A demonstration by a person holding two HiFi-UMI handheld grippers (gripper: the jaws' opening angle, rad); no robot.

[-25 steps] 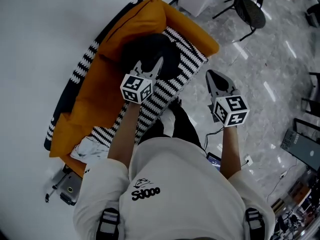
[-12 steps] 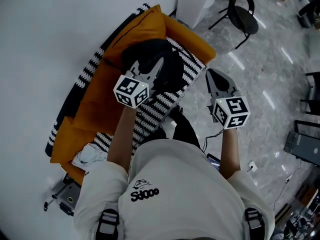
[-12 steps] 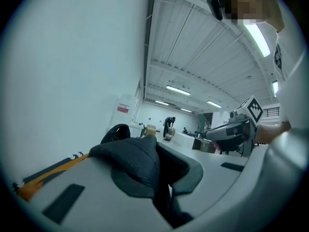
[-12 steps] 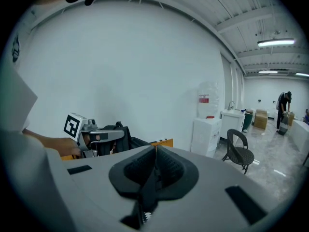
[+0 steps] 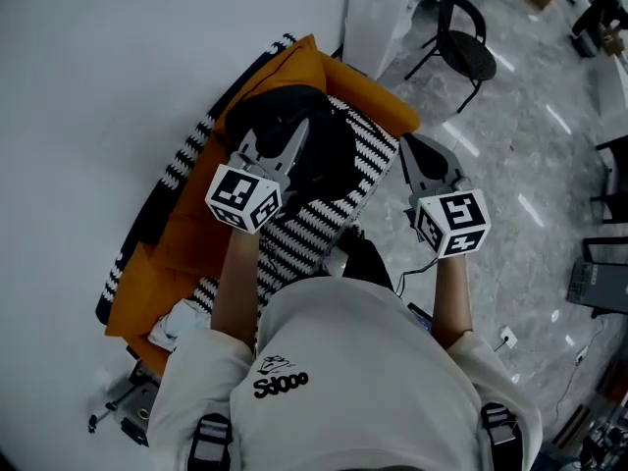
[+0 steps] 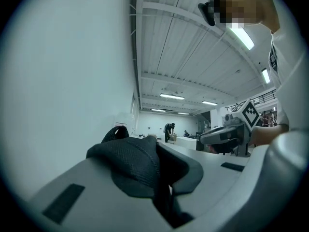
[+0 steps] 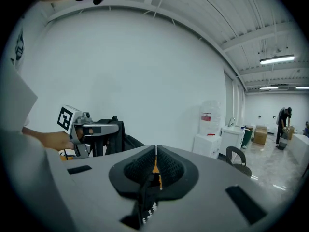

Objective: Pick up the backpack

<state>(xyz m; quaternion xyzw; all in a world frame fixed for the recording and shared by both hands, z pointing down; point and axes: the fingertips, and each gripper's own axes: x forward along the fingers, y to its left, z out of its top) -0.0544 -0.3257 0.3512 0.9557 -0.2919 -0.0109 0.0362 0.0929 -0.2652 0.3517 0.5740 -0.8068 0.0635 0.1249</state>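
The black backpack (image 5: pixel 316 145) hangs above the orange sofa (image 5: pixel 186 214), lifted by its top. My left gripper (image 5: pixel 296 131) is shut on a fold of the backpack's black mesh fabric (image 6: pixel 133 164), and its carry loop (image 6: pixel 115 132) sticks up just beyond the jaws. In the right gripper view the backpack (image 7: pixel 114 135) shows as a dark mass behind the left gripper (image 7: pixel 92 128). My right gripper (image 5: pixel 412 148) is held to the right of the sofa, over the floor. Its mesh pads (image 7: pixel 169 166) are pressed together with nothing between them, so it is shut.
A black-and-white striped blanket (image 5: pixel 329 209) covers the sofa seat. The white wall (image 5: pixel 98 67) runs along the sofa's far side. A water dispenser (image 5: pixel 385 13) and a black chair (image 5: pixel 461 49) stand beyond the sofa's end. A crumpled white cloth (image 5: pixel 182 317) lies at the near end.
Both grippers have risen. The backpack has come up off the sofa seat with the left gripper, which stays shut on it. The right gripper stays shut and empty.
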